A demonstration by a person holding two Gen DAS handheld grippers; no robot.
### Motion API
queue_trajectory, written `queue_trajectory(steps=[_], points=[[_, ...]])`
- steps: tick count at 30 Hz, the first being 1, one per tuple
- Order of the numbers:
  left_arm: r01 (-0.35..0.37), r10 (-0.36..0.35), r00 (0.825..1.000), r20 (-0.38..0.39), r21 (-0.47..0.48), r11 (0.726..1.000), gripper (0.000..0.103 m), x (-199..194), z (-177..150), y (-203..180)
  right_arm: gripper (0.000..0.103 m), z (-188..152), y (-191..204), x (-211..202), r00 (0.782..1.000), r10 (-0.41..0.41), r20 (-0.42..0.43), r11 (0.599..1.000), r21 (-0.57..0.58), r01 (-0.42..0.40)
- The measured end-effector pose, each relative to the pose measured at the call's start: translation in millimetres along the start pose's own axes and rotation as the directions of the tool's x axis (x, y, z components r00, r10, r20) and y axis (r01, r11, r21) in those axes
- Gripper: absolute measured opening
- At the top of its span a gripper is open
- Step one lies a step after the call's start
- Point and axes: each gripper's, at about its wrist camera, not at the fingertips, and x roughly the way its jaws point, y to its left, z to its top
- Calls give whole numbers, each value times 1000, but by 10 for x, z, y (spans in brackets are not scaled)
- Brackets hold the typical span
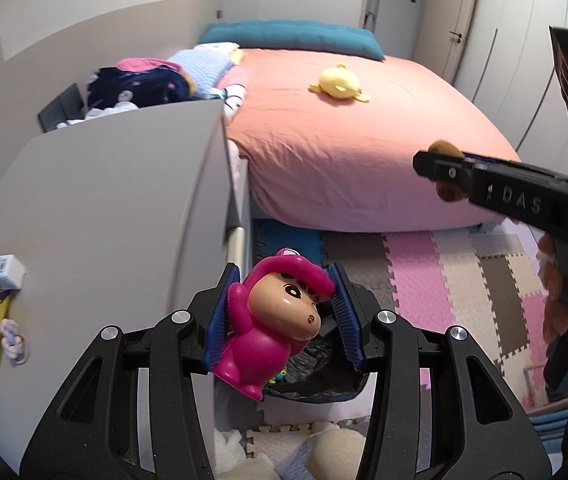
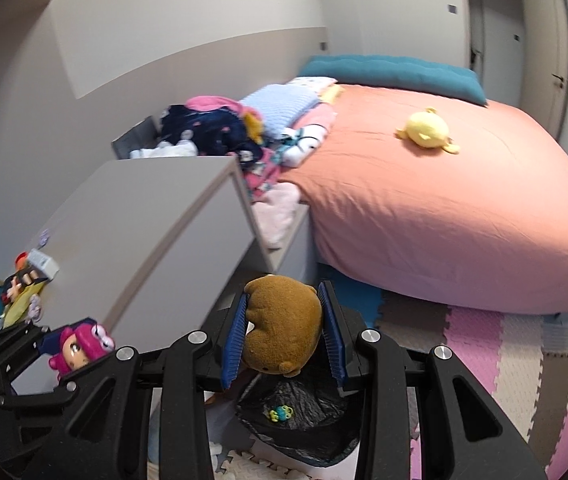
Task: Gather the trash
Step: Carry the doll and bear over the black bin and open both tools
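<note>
Left hand-held gripper [image 1: 284, 312] grasping pink figurine [image 1: 275, 320], right hand-held gripper [image 2: 284, 332] grasping brown plush [image 2: 284, 328]; black bag [image 2: 300, 416] just below, drop-off pending.

Left tool [image 1: 284, 316], right tool [image 2: 281, 326]: black linkage arms, silver screws, blue ribbed pads.

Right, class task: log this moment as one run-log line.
left gripper: shut on pink figure | right gripper: shut on brown plush | black bin bag: below both, open
</note>
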Motion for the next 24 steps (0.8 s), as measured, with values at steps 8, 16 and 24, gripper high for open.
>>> queue_trajectory(steps=[8, 16, 24], points=[[29, -27, 999, -44, 28, 999, 46, 201, -25, -155, 37, -21, -258, 78, 1000, -22, -19, 999, 44, 23], [15, -12, 996, -90, 40, 999, 98, 375, 23, -247, 83, 37, -424, 242, 991, -130, -39, 988, 75, 132], [-9, 10, 999, -35, 26, 1000, 97, 239, 37, -178, 85, 42, -503, 178, 987, -160, -9, 984, 79, 161]])
